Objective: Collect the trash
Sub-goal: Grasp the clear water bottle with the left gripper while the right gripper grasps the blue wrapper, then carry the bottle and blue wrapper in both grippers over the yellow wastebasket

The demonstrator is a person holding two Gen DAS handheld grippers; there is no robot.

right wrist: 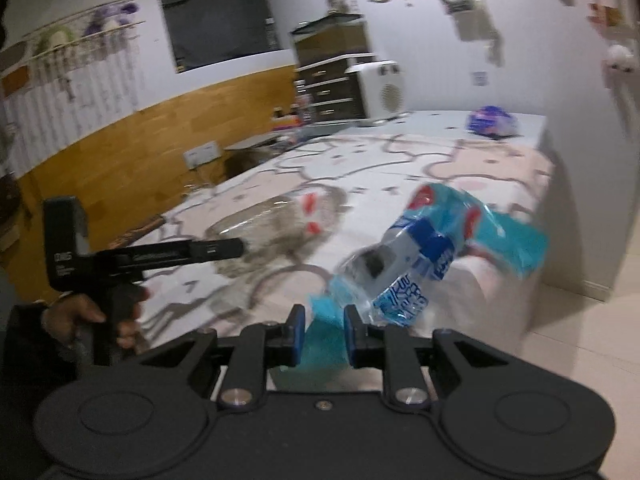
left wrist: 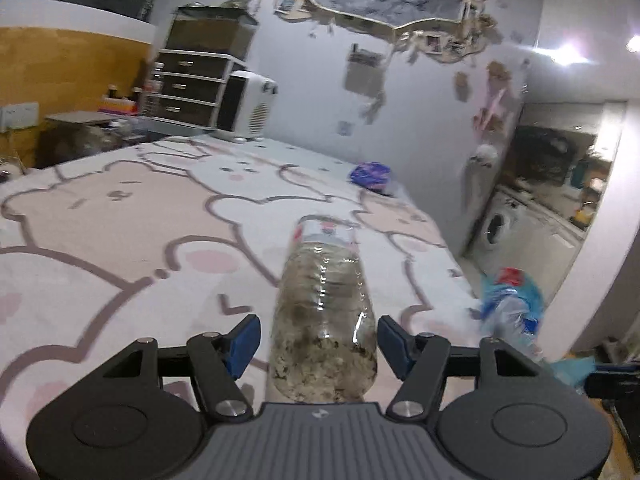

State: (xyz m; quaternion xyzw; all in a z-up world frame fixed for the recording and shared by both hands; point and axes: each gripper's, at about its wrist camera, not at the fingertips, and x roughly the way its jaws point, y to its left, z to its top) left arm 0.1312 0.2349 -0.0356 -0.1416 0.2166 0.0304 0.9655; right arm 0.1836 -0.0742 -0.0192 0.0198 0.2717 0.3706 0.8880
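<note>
The left gripper [left wrist: 318, 340] has its jaws spread around a clear plastic bottle [left wrist: 324, 312], seemingly pinching its wide end. It looks light, thin-walled and slippery, so it is best held across the body. The right gripper [right wrist: 324, 330] pinches a teal plastic bag [right wrist: 322, 340] carrying a crushed water bottle [right wrist: 404, 276], limp and swinging. Farther off on the bed [left wrist: 120, 220] lies a purple wrapper [left wrist: 370, 174].
</note>
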